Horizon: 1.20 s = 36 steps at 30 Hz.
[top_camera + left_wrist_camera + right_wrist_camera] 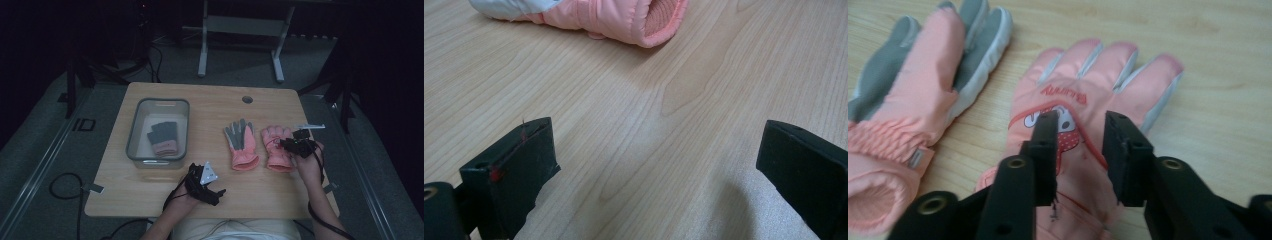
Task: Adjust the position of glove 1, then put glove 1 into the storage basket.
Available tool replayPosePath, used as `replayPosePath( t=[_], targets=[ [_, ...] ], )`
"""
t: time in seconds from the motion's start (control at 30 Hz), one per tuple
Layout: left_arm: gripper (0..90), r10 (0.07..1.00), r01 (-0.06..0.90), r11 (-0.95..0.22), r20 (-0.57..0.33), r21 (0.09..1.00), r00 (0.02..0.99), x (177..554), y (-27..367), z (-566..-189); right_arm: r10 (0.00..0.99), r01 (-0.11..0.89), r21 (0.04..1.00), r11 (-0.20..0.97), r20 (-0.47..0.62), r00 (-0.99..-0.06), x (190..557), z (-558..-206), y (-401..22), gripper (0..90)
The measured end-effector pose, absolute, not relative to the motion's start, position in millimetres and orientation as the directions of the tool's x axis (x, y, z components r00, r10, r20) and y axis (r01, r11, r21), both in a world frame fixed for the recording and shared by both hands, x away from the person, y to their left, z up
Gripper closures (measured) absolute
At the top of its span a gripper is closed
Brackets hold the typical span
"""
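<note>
here the right claw is held directly over the right-hand pink glove, which lies flat on the bench at about 3 o'clock from the bench's middle. the glove's long axis is run from 6 o'clock at the cuff to 12 o'clock at the fingertips, and the claw is pointed along that same line. in the right gripper view the jaws are seen parted a little, one on each side of the cartoon print on the back of the glove, with fabric below the gap; no pinch on the cloth can be made out, so the claw is judged slack rather than clamped. the second pink glove, grey palm up, is laid just beside the first at its 9 o'clock, parallel and apart from it. a clear bin with a dark glove inside is set well apart at 9 o'clock. the left claw is rested low at 6 o'clock, jaws spread wide over bare wood, with only a pink cuff seen ahead of it. the right hand is plainly the nearer one, so any lift is judged to fall to it.
</note>
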<state>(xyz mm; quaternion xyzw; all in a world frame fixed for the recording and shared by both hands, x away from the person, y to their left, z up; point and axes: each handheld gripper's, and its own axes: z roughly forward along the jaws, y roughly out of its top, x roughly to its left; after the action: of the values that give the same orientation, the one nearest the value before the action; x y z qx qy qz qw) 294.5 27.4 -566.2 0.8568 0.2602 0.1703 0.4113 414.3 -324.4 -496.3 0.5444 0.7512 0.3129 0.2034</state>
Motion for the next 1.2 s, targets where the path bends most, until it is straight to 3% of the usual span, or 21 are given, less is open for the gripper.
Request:
replayPosePath(
  t=[0.27, 0.53, 0.83, 0.93, 1.1, 1.2],
  targets=[
    [2.3, 0.586, 0.306, -0.525, 0.077, 0.794, 0.807, 294.2, 27.5, -565.9, 0.865, 0.591, 0.715, 0.373, -0.037, -0.5, 413.0, -478.6, -330.1, 60.9],
    [2.3, 0.587, 0.307, -0.525, 0.076, 0.794, 0.806, 294.2, 27.5, -565.8, 0.859, 0.595, 0.698, 0.398, -0.055, -0.509, 422.7, -484.3, -329.7, 59.2],
    [2.3, 0.585, 0.305, -0.525, 0.076, 0.794, 0.808, 293.9, 27.6, -565.8, 0.859, 0.632, 0.64, 0.436, -0.088, -0.504, 427.2, -513.4, -322.5, 56.1],
    [2.3, 0.584, 0.305, -0.527, 0.077, 0.794, 0.808, 294.0, 27.6, -565.8, 0.871, 0.64, 0.648, 0.413, -0.077, -0.484, 426.9, -520.3, -323.1, 59.7],
    [2.3, 0.585, 0.306, -0.526, 0.077, 0.793, 0.808, 293.9, 27.4, -566.0, 0.876, 0.652, 0.634, 0.415, -0.085, -0.475, 426.4, -524.3, -317.0, 77.7],
    [2.3, 0.586, 0.307, -0.524, 0.075, 0.795, 0.807, 293.9, 27.5, -565.9, 0.889, 0.664, 0.637, 0.393, -0.078, -0.451, 426.0, -524.4, -313.7, 83.4]
  ],
)
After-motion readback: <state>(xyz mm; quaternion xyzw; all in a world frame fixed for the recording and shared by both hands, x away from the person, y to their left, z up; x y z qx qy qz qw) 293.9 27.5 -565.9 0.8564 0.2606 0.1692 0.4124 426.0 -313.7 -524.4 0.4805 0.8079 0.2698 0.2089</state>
